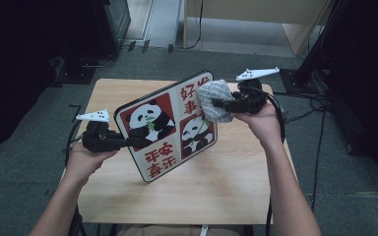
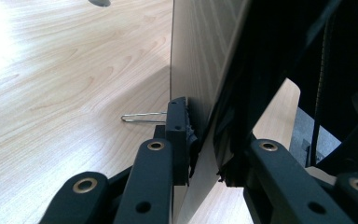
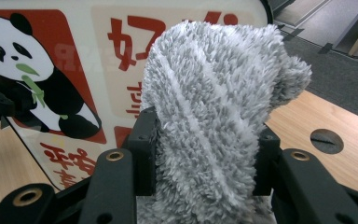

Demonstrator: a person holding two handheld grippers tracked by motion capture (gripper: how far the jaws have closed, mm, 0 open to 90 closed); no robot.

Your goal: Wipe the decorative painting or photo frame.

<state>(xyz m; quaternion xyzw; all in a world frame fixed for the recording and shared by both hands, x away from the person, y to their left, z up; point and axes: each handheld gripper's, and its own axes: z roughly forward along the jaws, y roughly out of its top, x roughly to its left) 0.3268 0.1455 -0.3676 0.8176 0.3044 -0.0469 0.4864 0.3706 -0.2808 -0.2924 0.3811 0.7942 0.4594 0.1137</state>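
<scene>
Grey fluffy cloth (image 1: 215, 101) clamped in your right claw (image 1: 222, 103) meets the panda board (image 1: 170, 125) your left claw (image 1: 137, 142) pinches upright; next, wipe downward.

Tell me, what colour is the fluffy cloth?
Grey and white, the cloth shows best in the right gripper view.

dim room around a lit table (image 1: 236, 177); glare whitens its wood at upper left in the left gripper view (near jaws blur softly).
</scene>
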